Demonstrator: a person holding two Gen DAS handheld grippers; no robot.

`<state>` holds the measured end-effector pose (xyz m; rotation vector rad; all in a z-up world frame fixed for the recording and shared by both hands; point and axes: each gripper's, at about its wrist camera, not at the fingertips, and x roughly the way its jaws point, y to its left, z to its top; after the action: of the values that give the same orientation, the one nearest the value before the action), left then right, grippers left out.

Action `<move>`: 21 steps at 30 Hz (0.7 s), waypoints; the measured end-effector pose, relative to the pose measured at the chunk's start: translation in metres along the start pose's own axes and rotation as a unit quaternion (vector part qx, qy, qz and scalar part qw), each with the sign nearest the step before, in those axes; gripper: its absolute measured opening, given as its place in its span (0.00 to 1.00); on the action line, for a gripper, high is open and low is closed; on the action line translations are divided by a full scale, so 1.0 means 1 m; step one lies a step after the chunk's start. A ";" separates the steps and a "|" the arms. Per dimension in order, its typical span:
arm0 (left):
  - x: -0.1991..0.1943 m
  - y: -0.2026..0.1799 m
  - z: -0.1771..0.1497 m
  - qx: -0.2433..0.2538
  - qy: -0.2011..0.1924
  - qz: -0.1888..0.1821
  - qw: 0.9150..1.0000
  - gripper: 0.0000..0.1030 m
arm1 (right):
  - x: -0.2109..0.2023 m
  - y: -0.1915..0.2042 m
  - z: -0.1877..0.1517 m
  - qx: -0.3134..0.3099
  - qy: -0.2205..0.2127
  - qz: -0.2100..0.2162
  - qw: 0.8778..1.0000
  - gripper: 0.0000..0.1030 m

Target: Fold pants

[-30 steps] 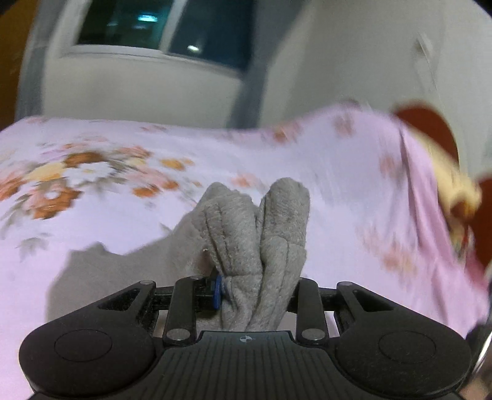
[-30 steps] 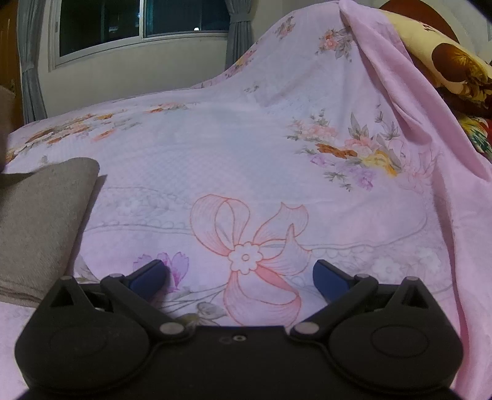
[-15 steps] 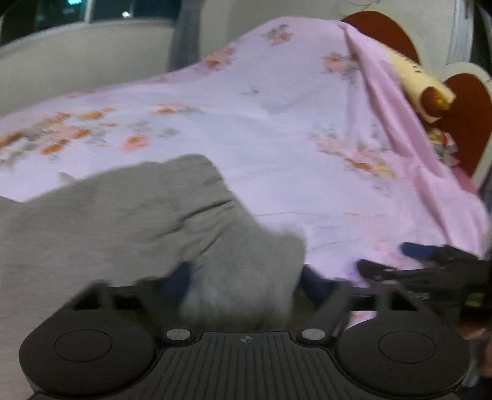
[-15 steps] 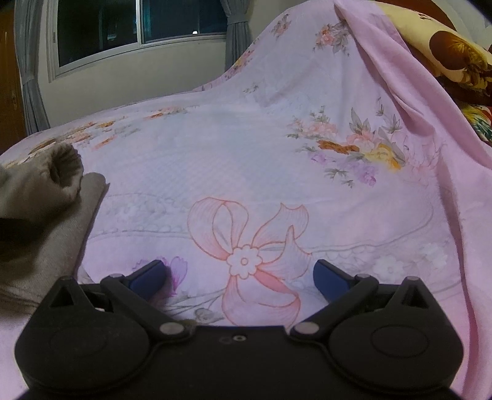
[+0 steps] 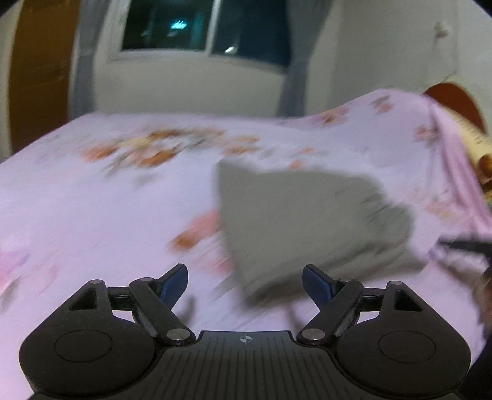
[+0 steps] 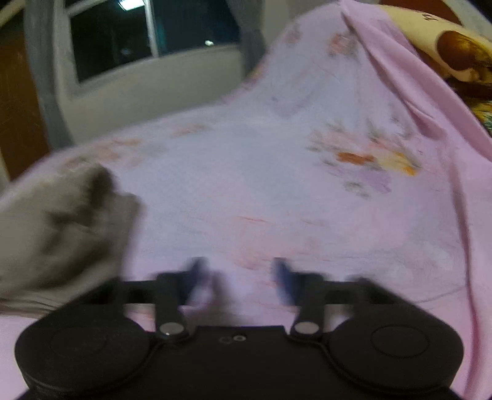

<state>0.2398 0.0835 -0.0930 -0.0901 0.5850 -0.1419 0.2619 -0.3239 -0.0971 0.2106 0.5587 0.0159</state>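
**Grey pants let go on the pink bed**

The left tool [image 5: 245, 281] is seen wide open, with nothing held between its blue tips. The grey pants [image 5: 310, 221] are seen lying in a folded heap on the bed [image 5: 92, 215], out in front of the left tool toward one o'clock. One low edge of the pants sits near the right blue tip, but the picture is too blurry to tell if it is touched. The bed is covered by a pink sheet with flowers on it. A dark window [image 5: 200, 27] is seen at twelve o'clock, with a grey curtain [image 5: 295, 70] beside it toward one o'clock. A brown door [image 5: 40, 70] is seen at ten o'clock. A thin black part, very likely the right tool, is seen at the far edge at three o'clock.

In the right wrist view, the right tool [image 6: 243, 277] is seen very blurred. Its jaws have just been closing, and a gap is left between them. Nothing is held there; only the pink sheet is seen in the gap. The grey pants [image 6: 58, 227] are seen at nine o'clock, well to the side of this tool, lying bunched on the bed [image 6: 276, 190]. A yellow and brown pillow [image 6: 446, 52] is seen at two o'clock, past the raised fold of the sheet.
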 end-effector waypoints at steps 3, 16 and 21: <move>0.006 0.014 -0.011 -0.004 0.006 -0.002 1.000 0.79 | -0.005 0.042 0.004 0.003 -0.004 0.079 0.997 0.59; 0.040 0.027 -0.027 -0.022 -0.024 -0.035 0.999 0.79 | 0.031 0.119 0.006 -0.011 0.049 0.115 0.992 0.64; 0.042 0.032 -0.031 -0.041 -0.024 -0.036 0.998 0.79 | 0.044 0.134 0.009 -0.038 0.050 0.094 0.994 0.48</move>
<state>0.2605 0.1070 -0.1452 -0.1941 0.5394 -0.1858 0.3094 -0.1916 -0.0850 0.1880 0.6354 0.2318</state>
